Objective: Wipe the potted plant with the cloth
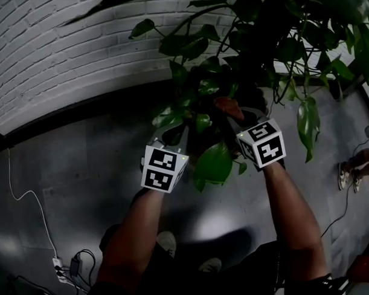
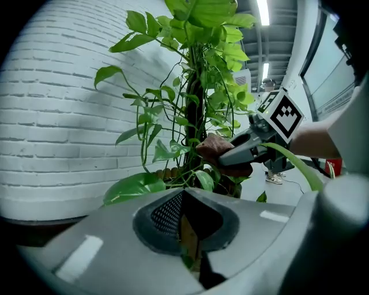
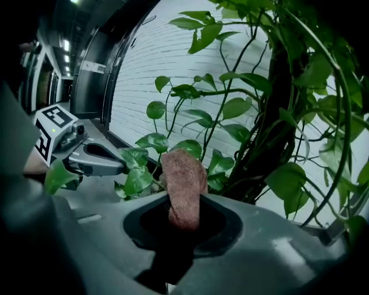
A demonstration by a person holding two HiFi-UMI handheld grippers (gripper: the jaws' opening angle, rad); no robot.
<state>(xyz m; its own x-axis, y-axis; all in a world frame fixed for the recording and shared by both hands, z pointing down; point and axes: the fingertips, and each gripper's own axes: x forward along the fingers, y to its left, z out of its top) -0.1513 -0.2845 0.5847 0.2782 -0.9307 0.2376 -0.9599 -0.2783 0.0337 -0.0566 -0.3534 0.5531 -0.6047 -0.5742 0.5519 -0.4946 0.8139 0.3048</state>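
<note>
white-painted brick wall (image 1: 60, 51) fills the back of the scene, and a grey floor (image 1: 82, 171) runs from its foot toward the person. against that wall stands the potted plant (image 1: 230, 63), a tall climber with dark stems up the middle and glossy heart-shaped leaves spreading on all sides. its pot is mostly hidden under foliage.

both grippers reach into the lower leaves from the person's side, near each other with one large leaf hanging between them in the head view. the right gripper (image 3: 183, 223) is clamped on the cloth (image 3: 183, 193) — a brown, fuzzy fold that sticks upright out of the jaws, just beside the leaves close to the main stem. the left gripper (image 2: 189, 239) has its jaws drawn almost together, and a thin leaf (image 2: 188, 260) shows green in the narrow slit between them. whether it is truly pinched or only lies there is hard to say.

low at the left of the floor a white cable (image 1: 29, 204) trails down to a power strip (image 1: 58, 263), well apart from the plant.
</note>
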